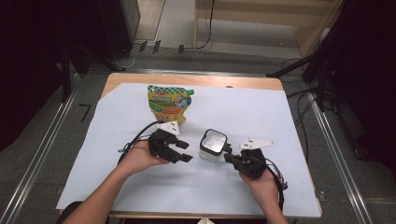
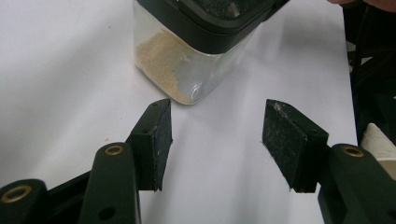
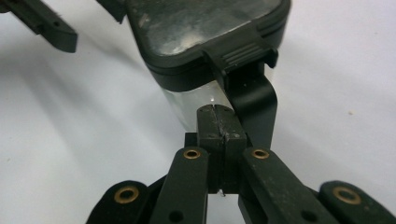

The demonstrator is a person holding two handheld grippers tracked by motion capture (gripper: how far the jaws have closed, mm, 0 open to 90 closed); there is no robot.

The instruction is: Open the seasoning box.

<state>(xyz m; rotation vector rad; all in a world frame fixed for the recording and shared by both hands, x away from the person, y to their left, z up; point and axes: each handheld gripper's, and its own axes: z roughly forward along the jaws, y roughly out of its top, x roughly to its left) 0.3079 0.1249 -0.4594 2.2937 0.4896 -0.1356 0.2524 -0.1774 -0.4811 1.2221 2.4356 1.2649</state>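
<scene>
A clear square container (image 1: 213, 144) with a black clip lid stands on the white sheet in the middle of the table. It holds a little beige powder (image 2: 163, 65) at the bottom. My left gripper (image 1: 186, 151) is just left of it, open, with bare sheet between the pads (image 2: 217, 135). My right gripper (image 1: 227, 156) is at the container's right side, shut, nothing visible between its pads. Its tips (image 3: 218, 123) sit against the clear wall under the lid's latch (image 3: 243, 53), and a black flap (image 3: 254, 100) hangs beside them.
A yellow and green printed pouch (image 1: 169, 103) stands behind the left gripper near the sheet's far edge. The white sheet (image 1: 261, 112) covers most of the wooden table. Black stands and cables crowd the floor at both sides.
</scene>
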